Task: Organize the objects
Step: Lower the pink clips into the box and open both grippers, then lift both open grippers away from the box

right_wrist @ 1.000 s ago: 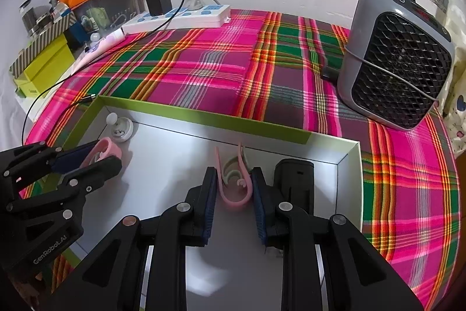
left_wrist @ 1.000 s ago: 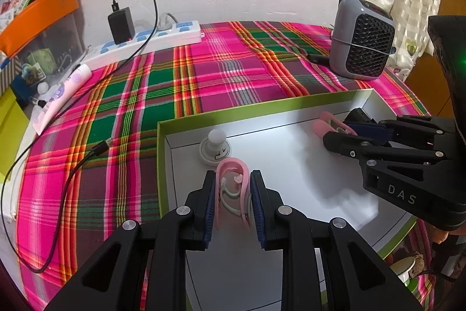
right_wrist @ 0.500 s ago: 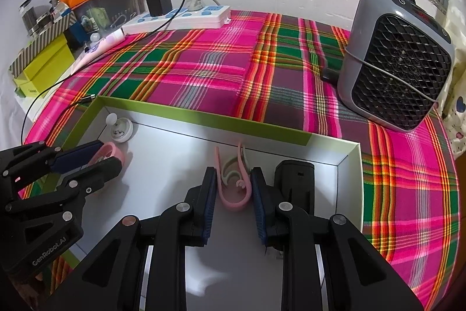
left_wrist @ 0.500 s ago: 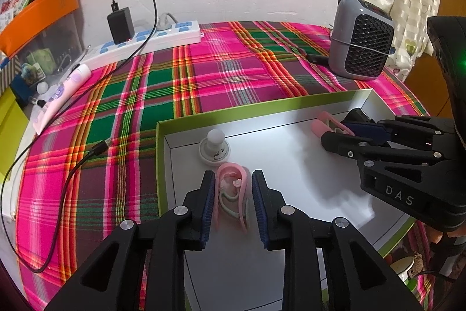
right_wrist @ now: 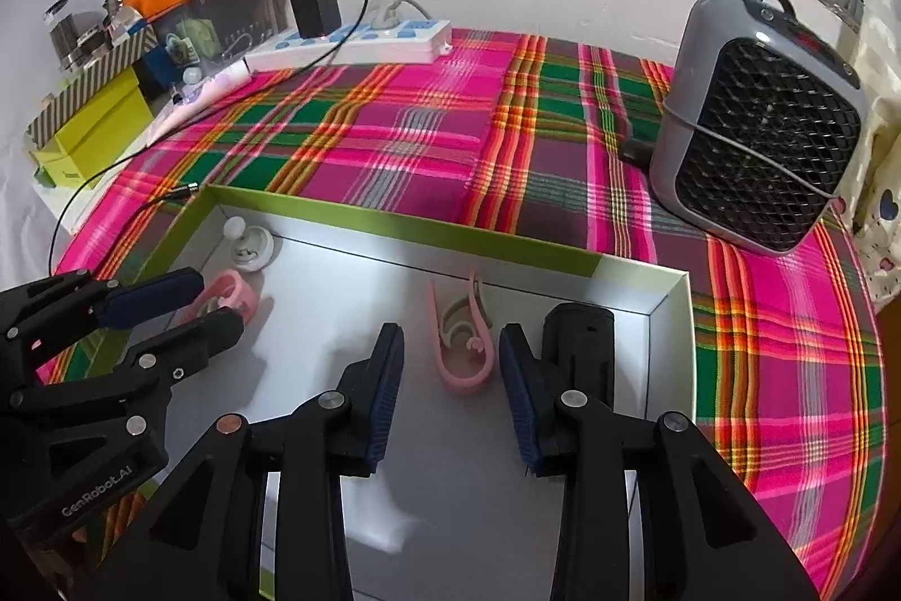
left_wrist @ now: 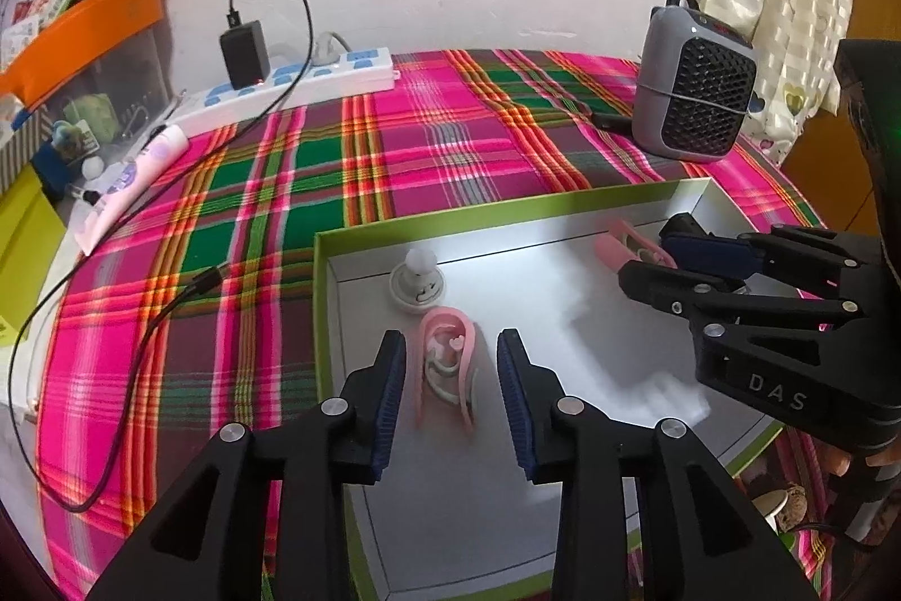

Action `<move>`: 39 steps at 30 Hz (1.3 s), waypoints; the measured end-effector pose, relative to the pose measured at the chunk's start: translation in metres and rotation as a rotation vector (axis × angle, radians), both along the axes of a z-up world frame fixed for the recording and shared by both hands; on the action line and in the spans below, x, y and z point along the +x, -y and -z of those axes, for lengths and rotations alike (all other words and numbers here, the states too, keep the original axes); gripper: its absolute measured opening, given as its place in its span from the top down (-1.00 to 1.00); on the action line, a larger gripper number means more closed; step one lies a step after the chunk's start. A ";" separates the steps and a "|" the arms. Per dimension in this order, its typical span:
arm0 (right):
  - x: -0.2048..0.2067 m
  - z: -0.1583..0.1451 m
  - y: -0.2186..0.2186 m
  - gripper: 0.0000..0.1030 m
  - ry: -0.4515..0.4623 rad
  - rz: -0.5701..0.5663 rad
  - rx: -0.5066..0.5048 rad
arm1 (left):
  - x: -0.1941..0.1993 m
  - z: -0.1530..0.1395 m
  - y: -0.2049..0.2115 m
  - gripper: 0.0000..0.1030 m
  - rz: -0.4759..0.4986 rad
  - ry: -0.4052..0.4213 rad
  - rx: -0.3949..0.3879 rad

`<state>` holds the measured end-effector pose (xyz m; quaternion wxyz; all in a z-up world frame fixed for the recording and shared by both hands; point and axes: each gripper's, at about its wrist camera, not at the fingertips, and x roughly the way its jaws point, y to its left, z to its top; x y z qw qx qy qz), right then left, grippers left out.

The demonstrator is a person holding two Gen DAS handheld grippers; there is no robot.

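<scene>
A white box with a green rim (left_wrist: 450,218) lies on the plaid cloth. In the left wrist view my left gripper (left_wrist: 450,367) is opening its jaws around a pink clip (left_wrist: 447,364) that rests on the box floor, with a gap at each pad. In the right wrist view my right gripper (right_wrist: 450,375) is also opening its jaws, and a second pink clip (right_wrist: 462,344) lies free between them. Each gripper shows in the other's view: the right gripper (left_wrist: 647,256) and the left gripper (right_wrist: 217,301).
A small white round lamp (left_wrist: 416,283) sits in the box's far left corner, and a black block (right_wrist: 580,336) sits by its right wall. A grey fan heater (right_wrist: 760,122), a white power strip (left_wrist: 293,83) with a black charger and a trailing cable lie on the cloth.
Both grippers' jaws have spread apart and let go of the pink clips, which now rest on the box floor. Neither hand has shifted noticeably.
</scene>
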<state>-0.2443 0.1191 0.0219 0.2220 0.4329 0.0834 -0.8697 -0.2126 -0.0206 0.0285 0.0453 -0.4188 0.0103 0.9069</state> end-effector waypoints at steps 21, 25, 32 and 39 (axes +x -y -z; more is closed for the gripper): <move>0.038 -0.017 -0.016 0.28 -0.030 0.048 -0.058 | 0.041 -0.019 0.006 0.35 -0.015 -0.056 0.018; 0.049 -0.021 -0.021 0.28 -0.039 0.056 -0.074 | 0.053 -0.024 0.005 0.34 -0.022 -0.076 0.011; 0.070 -0.024 -0.028 0.28 -0.055 0.072 -0.108 | 0.072 -0.027 0.002 0.31 -0.038 -0.098 -0.003; 0.091 -0.023 -0.030 0.28 -0.066 0.074 -0.108 | 0.092 -0.027 0.003 0.30 -0.044 -0.108 0.018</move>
